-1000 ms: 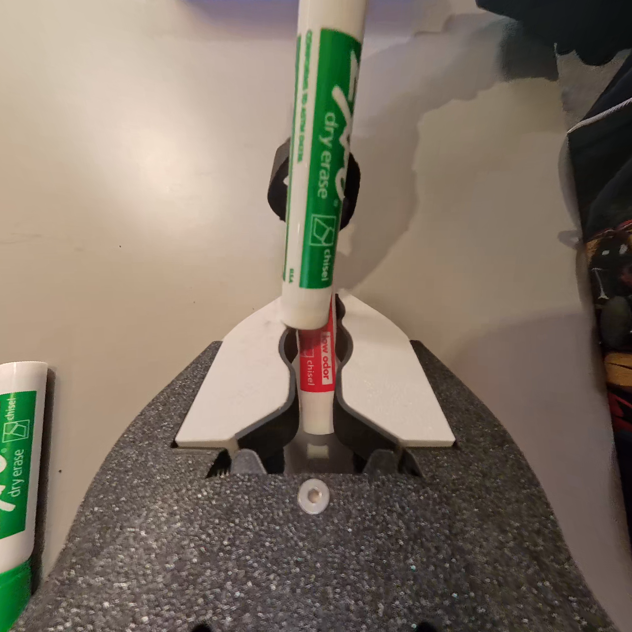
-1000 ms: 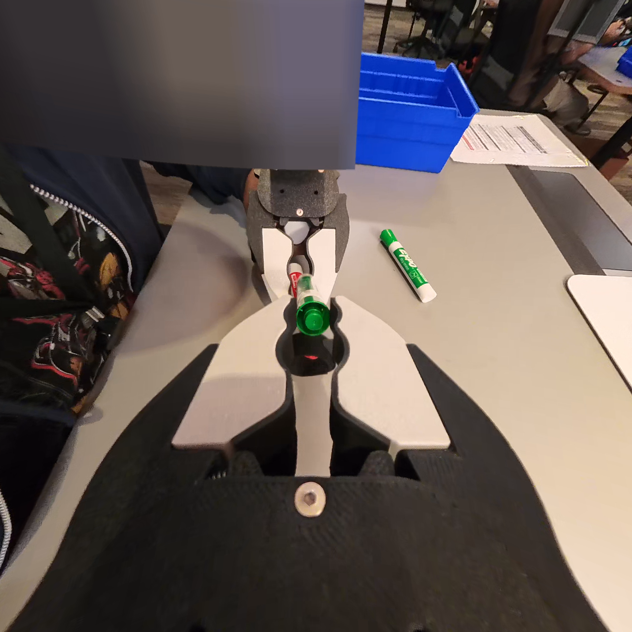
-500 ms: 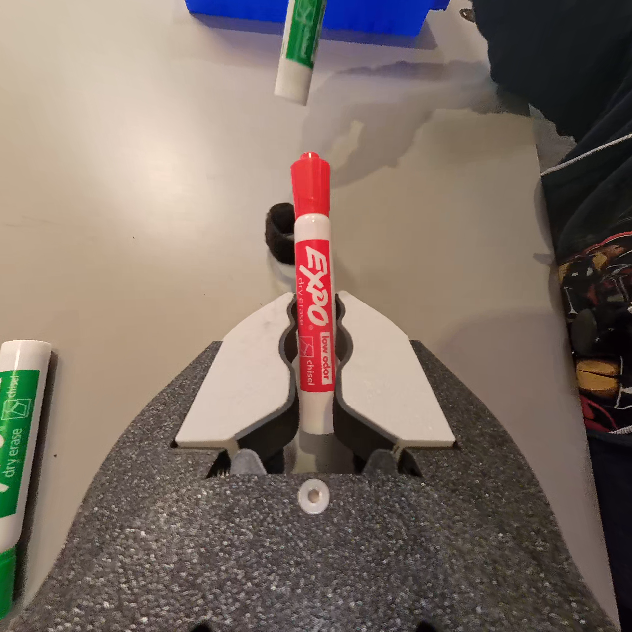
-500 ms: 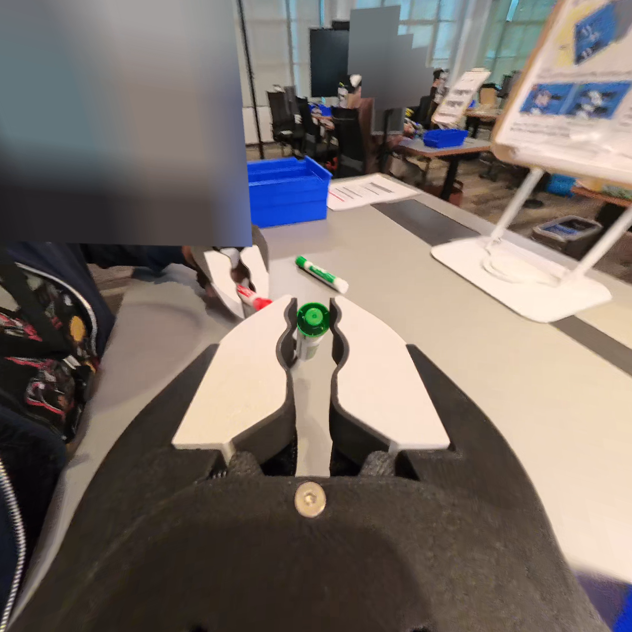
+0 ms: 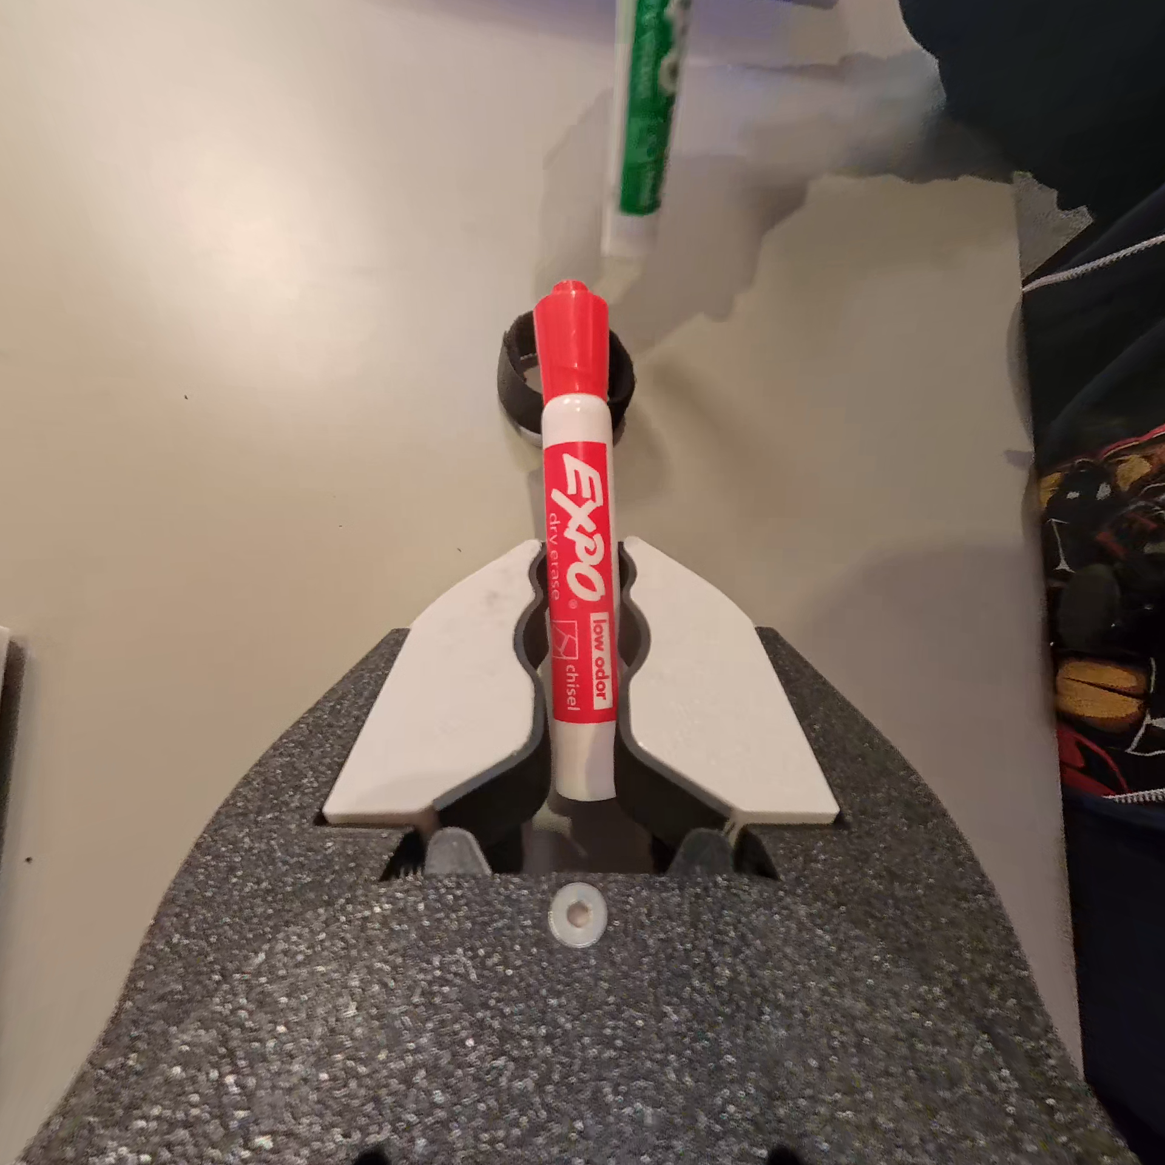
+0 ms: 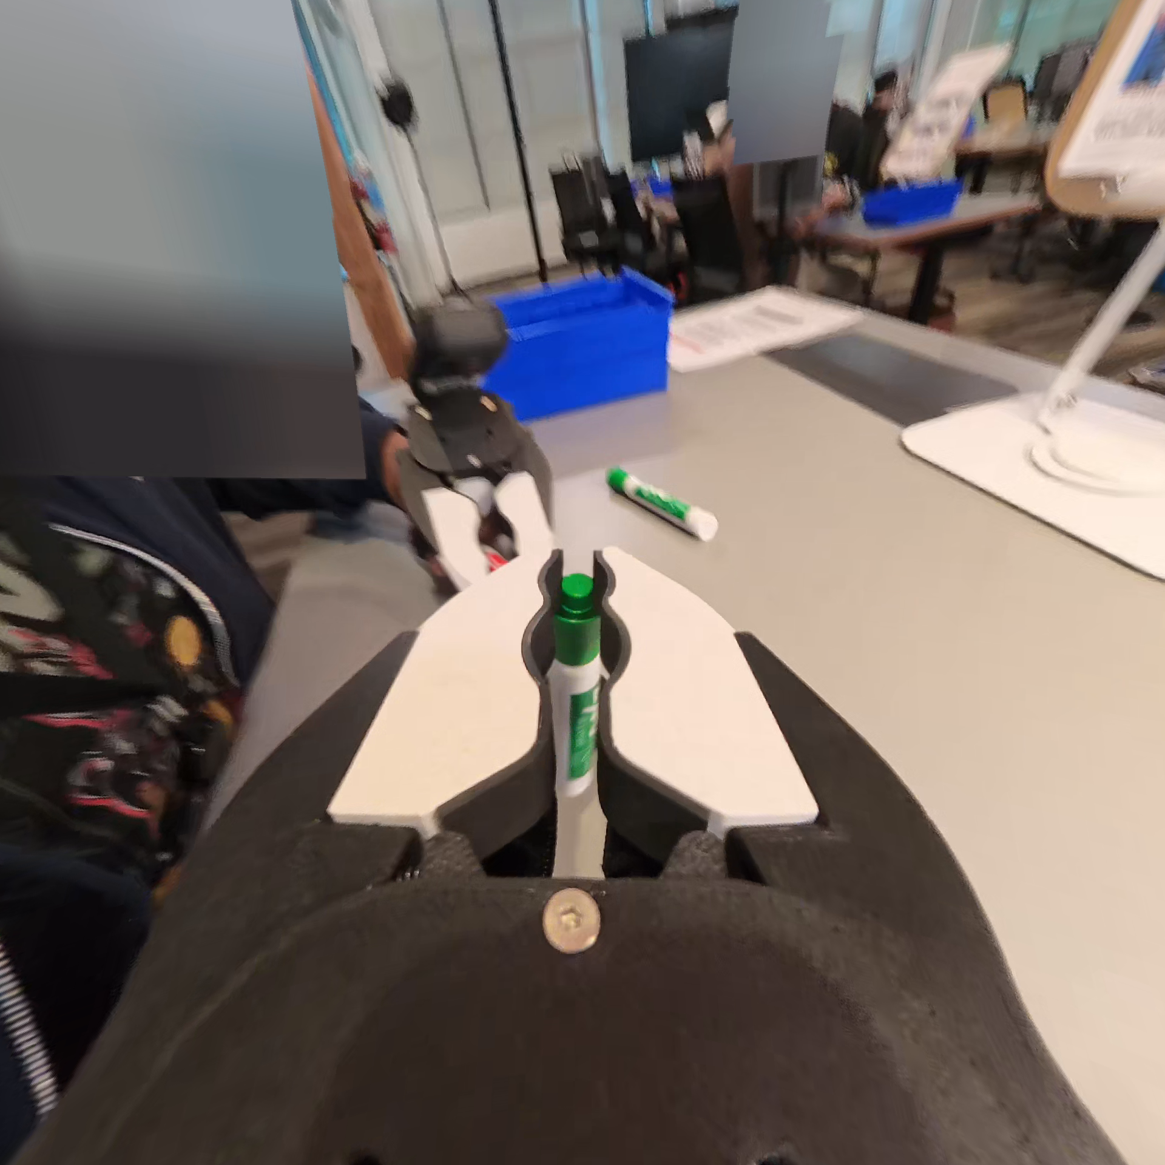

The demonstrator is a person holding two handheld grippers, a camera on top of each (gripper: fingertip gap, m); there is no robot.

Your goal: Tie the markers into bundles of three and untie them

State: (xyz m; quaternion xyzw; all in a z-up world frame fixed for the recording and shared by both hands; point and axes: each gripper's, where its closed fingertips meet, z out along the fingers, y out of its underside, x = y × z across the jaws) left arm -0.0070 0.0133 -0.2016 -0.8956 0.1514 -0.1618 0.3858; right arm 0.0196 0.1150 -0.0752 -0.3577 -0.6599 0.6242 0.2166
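Observation:
My left gripper (image 5: 580,555) is shut on a red marker (image 5: 577,542) and holds it above the grey table, cap pointing away. A black strap loop (image 5: 514,378) lies on the table behind the red cap. My right gripper (image 6: 575,558) is shut on a green marker (image 6: 577,681), cap forward, raised over the table. That marker's white end shows blurred at the top of the left wrist view (image 5: 640,126). The left gripper also shows in the right wrist view (image 6: 485,517). A second green marker (image 6: 662,501) lies loose on the table.
A blue bin (image 6: 586,353) stands at the table's far side with a sheet of paper (image 6: 756,328) beside it. A white stand base (image 6: 1059,466) sits at the right. A person in a dark jacket (image 6: 113,630) is close on the left. The tips of one gripper are about 15 centimeters away from the tips of the other.
The green marker has been pulled away from the red one and lifted by my right gripper. The right view has tilted up. The strap loop stays on the table.

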